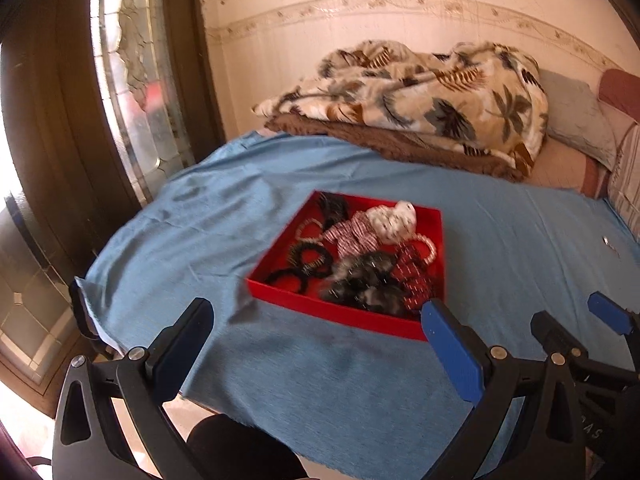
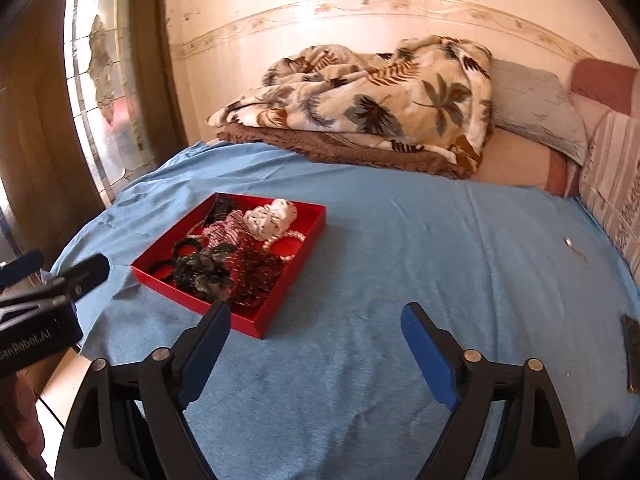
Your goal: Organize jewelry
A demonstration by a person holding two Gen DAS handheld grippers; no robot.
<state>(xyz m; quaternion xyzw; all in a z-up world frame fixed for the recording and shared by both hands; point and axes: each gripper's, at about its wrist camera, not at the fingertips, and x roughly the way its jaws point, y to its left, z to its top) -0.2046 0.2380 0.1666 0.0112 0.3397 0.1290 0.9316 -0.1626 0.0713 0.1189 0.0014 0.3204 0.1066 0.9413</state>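
Judging from the present layout, the sorting is estimated to be nearly complete. One red tray (image 2: 310, 222) is seen on the blue cloth (image 2: 400, 260), ahead of and to the left of the right gripper (image 2: 316, 330), with its near corner just beside the left fingertip. The same tray (image 1: 272, 286) lies ahead of the left gripper (image 1: 316, 332), between its two fingers as viewed.

Both grippers are released: the jaws of each stand wide apart, and nothing is held between them.

Contents counted in the tray, as far as blur allows:
- one white spotted scrunchie (image 2: 272, 216)
- one red-and-white checked bow (image 1: 352, 236)
- one dark red patterned piece (image 2: 256, 268)
- one grey-black fuzzy piece (image 1: 360, 284)
- at least two black hair ties (image 1: 308, 260)
- one black clip (image 1: 332, 204) at the far corner
- pearl bead bracelets (image 1: 428, 246), probably two; the count cannot be confirmed

One small metallic item (image 2: 570, 244) remains outside the tray, well apart, ahead of and to the right of the right gripper. Its kind cannot be told. It is judged to be the only piece left to collect.

One dark flat object (image 2: 634, 344) lies at the far right edge; it is not identified.
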